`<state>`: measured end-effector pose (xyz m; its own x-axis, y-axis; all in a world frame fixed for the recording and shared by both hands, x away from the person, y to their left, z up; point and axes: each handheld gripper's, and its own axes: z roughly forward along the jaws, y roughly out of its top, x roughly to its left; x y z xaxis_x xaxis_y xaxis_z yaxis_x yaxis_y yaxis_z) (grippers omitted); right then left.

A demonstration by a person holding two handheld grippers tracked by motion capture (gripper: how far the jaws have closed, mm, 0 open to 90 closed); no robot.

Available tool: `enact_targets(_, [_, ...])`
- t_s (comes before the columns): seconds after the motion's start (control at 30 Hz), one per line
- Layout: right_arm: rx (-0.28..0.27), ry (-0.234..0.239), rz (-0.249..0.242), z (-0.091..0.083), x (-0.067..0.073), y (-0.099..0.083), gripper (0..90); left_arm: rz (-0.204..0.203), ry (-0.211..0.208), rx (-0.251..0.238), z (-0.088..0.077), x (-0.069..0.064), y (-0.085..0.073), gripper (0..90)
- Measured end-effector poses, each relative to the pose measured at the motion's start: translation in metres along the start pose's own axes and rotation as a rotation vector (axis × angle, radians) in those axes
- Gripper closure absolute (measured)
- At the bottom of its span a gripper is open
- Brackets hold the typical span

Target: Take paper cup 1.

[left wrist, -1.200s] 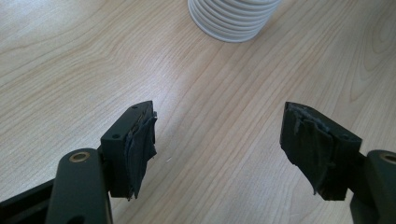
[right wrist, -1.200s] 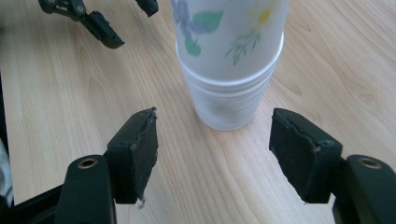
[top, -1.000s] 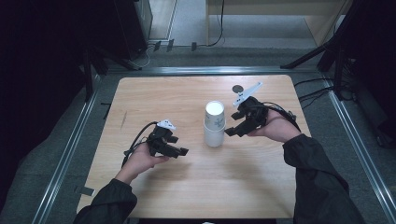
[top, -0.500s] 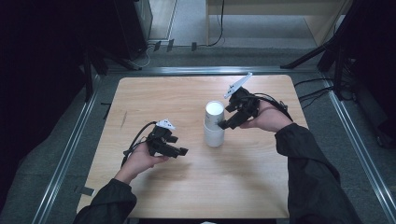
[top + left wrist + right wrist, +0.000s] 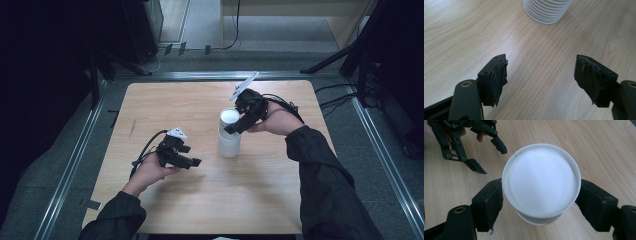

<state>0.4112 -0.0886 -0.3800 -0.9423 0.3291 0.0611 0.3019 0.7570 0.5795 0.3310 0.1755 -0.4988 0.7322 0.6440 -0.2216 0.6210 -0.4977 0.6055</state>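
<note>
Swung right gripper [image 5: 234, 126] from 3 o'clock of cup stack [image 5: 229, 146] onto its crown at table [image 5: 150, 100] centre; just narrowed jaws against top cup [image 5: 540, 177], ready for peeling off. Kept left gripper [image 5: 192, 156] gaping, empty, at 8 o'clock.

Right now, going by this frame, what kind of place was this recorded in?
Probably a lab or recording rig, not a home: a bare wooden table framed by metal rails, cables trailing across the grey floor behind it, dark surroundings, and just a stack of white paper cups to work on.
</note>
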Motion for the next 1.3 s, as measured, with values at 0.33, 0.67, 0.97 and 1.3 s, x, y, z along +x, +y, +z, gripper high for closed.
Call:
enact_targets(0.33, [0.031, -0.018, -0.002, 0.002, 0.000, 0.008, 32.8, 0.005, -0.002, 0.000, 0.000, 0.000, 0.000, 26.4])
enact_targets(0.67, [0.042, -0.025, -0.020, -0.007, 0.002, 0.014, 33.4, 0.007, -0.002, -0.002, 0.000, 0.000, 0.000, 26.2])
enact_targets(0.97, [0.042, -0.033, -0.026, -0.018, 0.003, 0.021, 33.5, 0.013, -0.003, -0.005, -0.001, 0.000, 0.000, 26.2])
enact_targets(1.3, [0.033, -0.033, -0.027, -0.040, 0.008, 0.032, 33.9, 0.012, -0.006, -0.015, -0.003, 0.000, 0.000, 25.7])
